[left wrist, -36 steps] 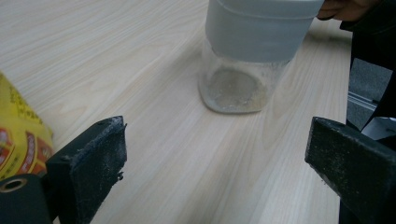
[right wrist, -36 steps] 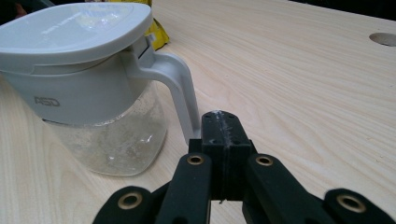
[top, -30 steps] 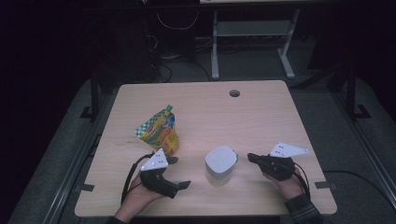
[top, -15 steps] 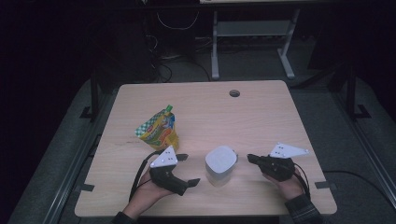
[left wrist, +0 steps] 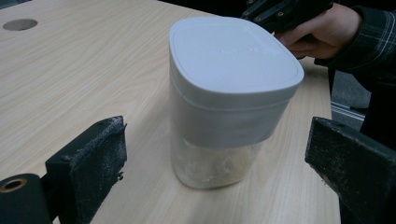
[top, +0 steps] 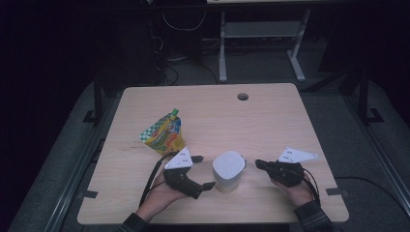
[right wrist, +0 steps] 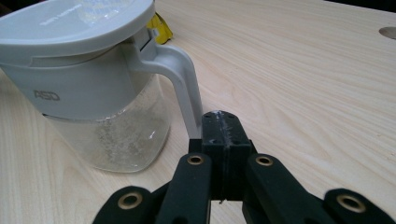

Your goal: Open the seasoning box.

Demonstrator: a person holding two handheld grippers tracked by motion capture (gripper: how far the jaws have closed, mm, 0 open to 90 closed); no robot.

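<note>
The lidded jug (top: 228,171) stands upright on the wooden table (top: 270,121) near its front edge, a clear body with some white powder at the bottom under a grey-white lid and collar. Behind the jug the tabletop lies bare as far as the cable hole (top: 242,96) at the far edge; to the jug's left and a little behind it lies a juice pouch (top: 163,134), well apart from it.

The left gripper (top: 205,172) lies just left of the jug with its jaws spread wide. In the left gripper view the jug (left wrist: 229,93) sits between the two pads, clear wood showing on each side, so nothing touches it.

The right gripper (top: 257,164) is just right of the jug, jaws pressed together on nothing. In the right gripper view its tip (right wrist: 223,122) sits at the foot of the jug's handle (right wrist: 180,79); whether it touches is hard to tell.
</note>
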